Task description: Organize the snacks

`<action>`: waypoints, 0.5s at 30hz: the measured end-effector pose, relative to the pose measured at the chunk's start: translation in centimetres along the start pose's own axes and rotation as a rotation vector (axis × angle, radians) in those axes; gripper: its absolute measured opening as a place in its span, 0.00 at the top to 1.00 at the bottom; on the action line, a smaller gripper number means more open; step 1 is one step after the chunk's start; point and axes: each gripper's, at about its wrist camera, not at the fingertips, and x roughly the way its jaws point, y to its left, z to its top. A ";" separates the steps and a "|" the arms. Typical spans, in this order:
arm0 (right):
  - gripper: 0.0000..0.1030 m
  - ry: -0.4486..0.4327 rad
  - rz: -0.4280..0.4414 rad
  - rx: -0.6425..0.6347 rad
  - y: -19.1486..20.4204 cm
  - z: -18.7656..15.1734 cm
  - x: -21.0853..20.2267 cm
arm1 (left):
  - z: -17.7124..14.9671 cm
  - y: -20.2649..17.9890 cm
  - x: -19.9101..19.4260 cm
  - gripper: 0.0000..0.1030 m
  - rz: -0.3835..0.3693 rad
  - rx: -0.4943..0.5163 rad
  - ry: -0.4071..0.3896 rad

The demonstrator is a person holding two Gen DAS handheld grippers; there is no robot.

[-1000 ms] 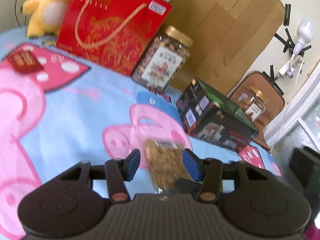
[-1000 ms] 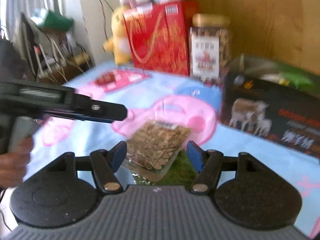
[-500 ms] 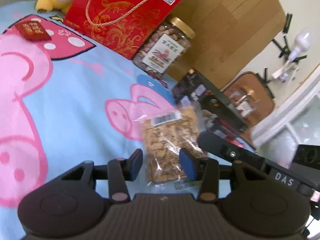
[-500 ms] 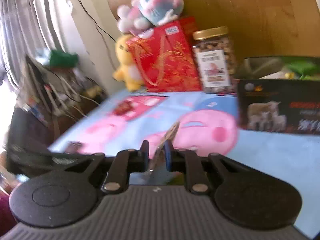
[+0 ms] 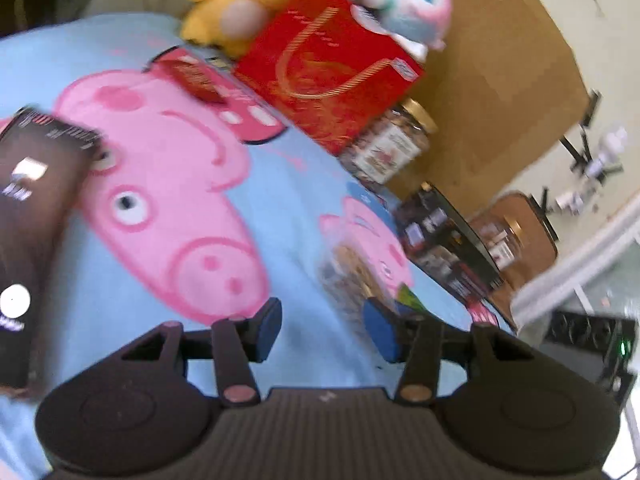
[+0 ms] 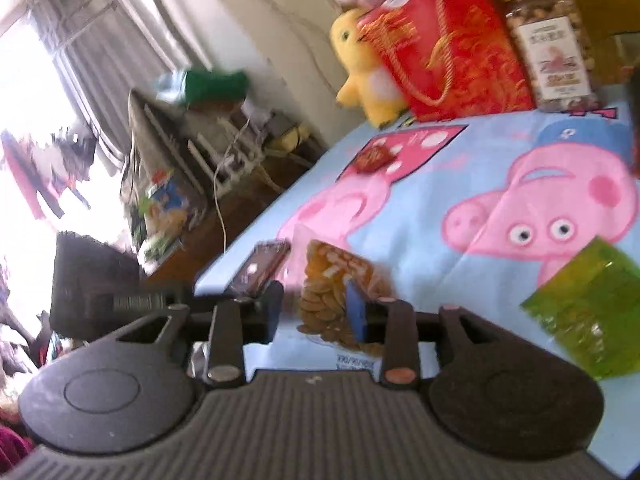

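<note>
A clear bag of brown biscuits (image 6: 332,300) lies on the blue Peppa Pig cloth (image 6: 420,216). My right gripper (image 6: 316,306) has its jaws partly apart around the bag; the grip has loosened and I cannot tell if the pads touch it. The bag also shows blurred in the left wrist view (image 5: 352,276), ahead of my left gripper (image 5: 326,330), which is open and empty. A green snack packet (image 6: 588,308) lies to the right. A dark snack packet (image 5: 28,216) lies at the left edge.
A red gift bag (image 5: 328,68), a nut jar (image 5: 390,148), a black box (image 5: 444,240) and plush toys (image 5: 248,0) line the back by the wooden headboard. A small red packet (image 6: 372,156) lies on the cloth. The bed's left edge drops to a cluttered floor.
The right gripper, pinched on the biscuit bag half a second ago, has widened its jaws with the bag lower on the cloth. The left gripper has drawn back and swung left.
</note>
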 end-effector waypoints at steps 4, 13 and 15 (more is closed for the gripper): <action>0.50 -0.011 -0.054 -0.110 1.3 -0.9 -0.7 | -0.1 1.0 0.2 0.54 0.019 -0.030 0.005; 0.38 0.138 -0.131 -0.463 4.8 -5.2 -0.2 | -0.6 1.6 -0.7 0.51 0.000 -0.041 0.005; 0.38 0.124 -0.138 -0.453 4.3 -5.2 -0.9 | -0.9 1.4 -0.7 0.51 -0.009 -0.034 0.015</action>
